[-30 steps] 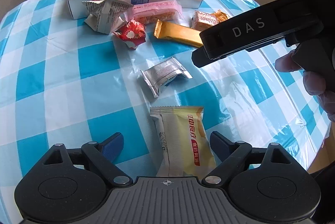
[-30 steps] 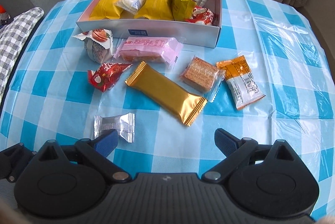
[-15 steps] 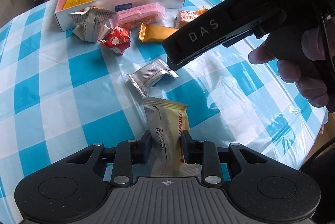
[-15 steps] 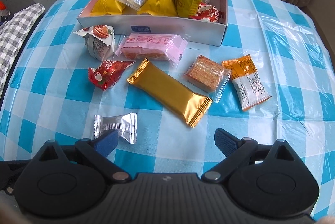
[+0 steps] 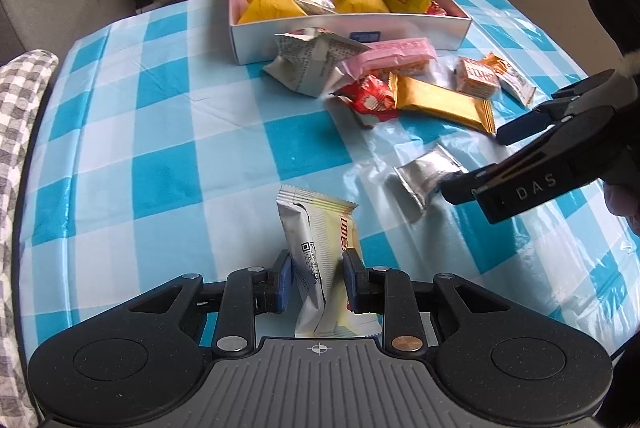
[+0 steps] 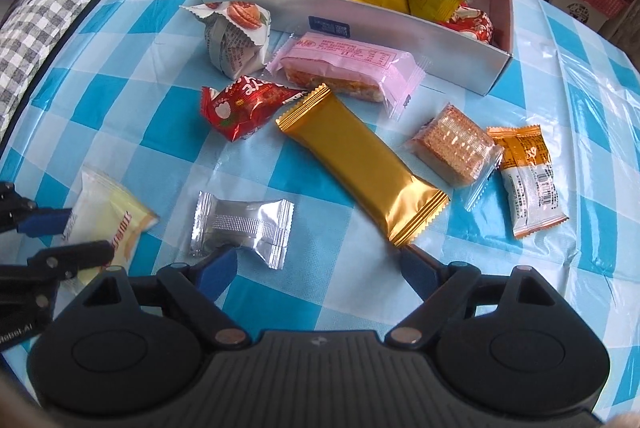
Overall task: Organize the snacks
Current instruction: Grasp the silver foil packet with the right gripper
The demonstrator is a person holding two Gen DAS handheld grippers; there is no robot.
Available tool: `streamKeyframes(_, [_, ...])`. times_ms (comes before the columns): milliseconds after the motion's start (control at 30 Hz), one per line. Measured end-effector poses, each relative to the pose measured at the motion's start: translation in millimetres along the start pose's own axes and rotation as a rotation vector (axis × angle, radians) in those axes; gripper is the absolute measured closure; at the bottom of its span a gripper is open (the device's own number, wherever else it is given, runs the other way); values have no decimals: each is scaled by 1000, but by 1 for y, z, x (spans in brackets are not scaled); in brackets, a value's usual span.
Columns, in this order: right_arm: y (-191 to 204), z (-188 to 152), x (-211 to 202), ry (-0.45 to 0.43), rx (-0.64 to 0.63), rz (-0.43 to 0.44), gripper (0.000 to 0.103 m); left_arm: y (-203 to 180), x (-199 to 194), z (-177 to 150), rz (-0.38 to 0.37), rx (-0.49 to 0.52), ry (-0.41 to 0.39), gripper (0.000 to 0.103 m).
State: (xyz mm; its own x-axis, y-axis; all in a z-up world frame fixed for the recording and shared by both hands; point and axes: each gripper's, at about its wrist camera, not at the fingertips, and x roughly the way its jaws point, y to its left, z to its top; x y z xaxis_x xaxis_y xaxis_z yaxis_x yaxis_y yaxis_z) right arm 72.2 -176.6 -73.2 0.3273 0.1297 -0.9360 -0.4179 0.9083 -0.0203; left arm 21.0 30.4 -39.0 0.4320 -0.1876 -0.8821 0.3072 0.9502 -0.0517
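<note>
Left wrist view shows the left gripper (image 5: 316, 282) clamped on a cream-and-yellow snack packet (image 5: 322, 248), its blue pads pinching the crinkled wrapper at mid-length so the packet stands up off the blue-and-white checked tablecloth (image 5: 168, 131). The gripper tilts steeply down. At the right, the right gripper (image 5: 476, 163) reaches in, black with blue pads, angled down over a small silver foil packet (image 5: 424, 177). From the right wrist view, the right gripper (image 6: 316, 264) stands wide apart, its jaws having just been narrowing, with nothing pressed between them; the silver foil packet (image 6: 242, 228) lies just beyond its left finger. Farther off lie a long glossy gold bar (image 6: 360, 163), a red pouch (image 6: 244, 105) and a pink-wrapped cake (image 6: 348, 69). A pink-lined cardboard box (image 6: 400, 35) at the far side holds yellow packets.
</note>
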Motion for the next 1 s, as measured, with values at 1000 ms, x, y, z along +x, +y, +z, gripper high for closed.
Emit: streamKeyframes(1000, [51,-7,-3,-46,-396,-28,52,8,17,-2,76,13,8,46])
